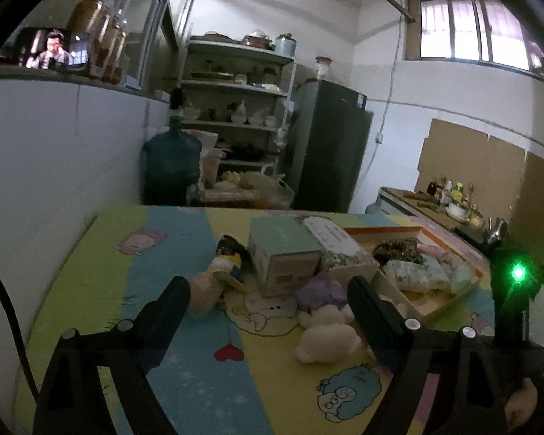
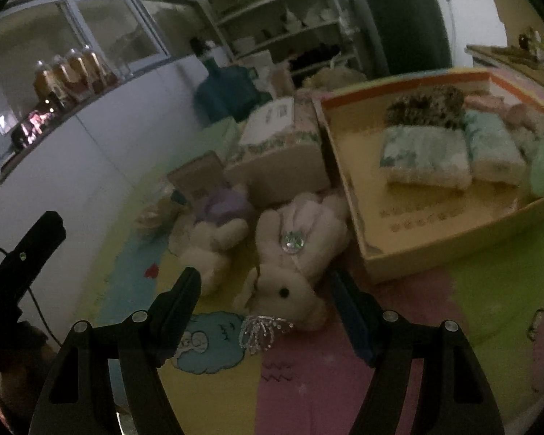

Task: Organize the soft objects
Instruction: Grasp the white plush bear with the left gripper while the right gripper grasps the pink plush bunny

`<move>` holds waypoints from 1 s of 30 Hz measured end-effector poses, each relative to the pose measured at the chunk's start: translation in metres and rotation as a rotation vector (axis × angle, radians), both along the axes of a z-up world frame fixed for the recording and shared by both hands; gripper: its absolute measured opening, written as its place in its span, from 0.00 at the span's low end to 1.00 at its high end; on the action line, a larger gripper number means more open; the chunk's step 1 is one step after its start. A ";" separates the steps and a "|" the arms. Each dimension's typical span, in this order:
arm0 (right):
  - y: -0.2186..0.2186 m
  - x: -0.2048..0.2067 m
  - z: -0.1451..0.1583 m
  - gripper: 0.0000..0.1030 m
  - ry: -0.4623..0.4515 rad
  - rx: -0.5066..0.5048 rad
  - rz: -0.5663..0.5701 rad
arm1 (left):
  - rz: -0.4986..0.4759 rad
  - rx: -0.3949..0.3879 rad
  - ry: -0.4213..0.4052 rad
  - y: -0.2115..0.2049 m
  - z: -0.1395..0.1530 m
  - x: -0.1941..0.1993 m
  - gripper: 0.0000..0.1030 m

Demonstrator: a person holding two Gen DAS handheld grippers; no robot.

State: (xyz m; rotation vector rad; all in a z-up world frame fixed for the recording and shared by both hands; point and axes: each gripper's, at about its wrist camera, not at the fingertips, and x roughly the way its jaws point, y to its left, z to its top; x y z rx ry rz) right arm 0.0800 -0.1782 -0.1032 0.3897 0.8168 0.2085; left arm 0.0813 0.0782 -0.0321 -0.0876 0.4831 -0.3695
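Observation:
A cream rabbit plush (image 2: 297,250) with a shiny brooch lies on the colourful cartoon mat, its head between the fingers of my right gripper (image 2: 263,279), which stands open with its pads clear of the plush. A silvery crown sits by the rabbit's head. To its left lies a white plush in a purple outfit (image 2: 214,232), also seen in the left wrist view (image 1: 324,311) just inside the right finger of my open left gripper (image 1: 268,284). A beige plush (image 1: 208,286) lies by the left finger. The cardboard tray (image 2: 348,181) holds folded towels (image 2: 424,156).
Two boxes (image 1: 284,253) stand on the mat behind the plushes, left of the tray (image 1: 439,304). A white wall borders the mat on the left. Behind stand a water jug (image 1: 172,166), shelves and a dark fridge (image 1: 326,145). The other gripper's body shows a green light (image 1: 516,273).

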 end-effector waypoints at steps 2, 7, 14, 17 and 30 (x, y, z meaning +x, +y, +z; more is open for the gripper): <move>0.002 0.005 -0.005 0.72 0.014 -0.013 -0.005 | -0.021 -0.004 0.017 -0.002 -0.004 0.005 0.86; 0.000 0.009 -0.009 0.45 0.009 -0.061 -0.023 | -0.064 0.001 0.059 -0.013 -0.014 0.020 0.86; -0.002 0.002 -0.007 0.41 -0.019 -0.078 0.006 | -0.180 0.028 0.202 -0.053 -0.046 0.055 0.78; -0.007 -0.005 -0.001 0.41 -0.043 -0.050 0.005 | -0.205 0.056 0.250 -0.070 -0.058 0.065 0.77; -0.015 -0.015 -0.001 0.41 -0.062 -0.006 0.019 | -0.184 0.132 0.352 -0.094 -0.081 0.073 0.54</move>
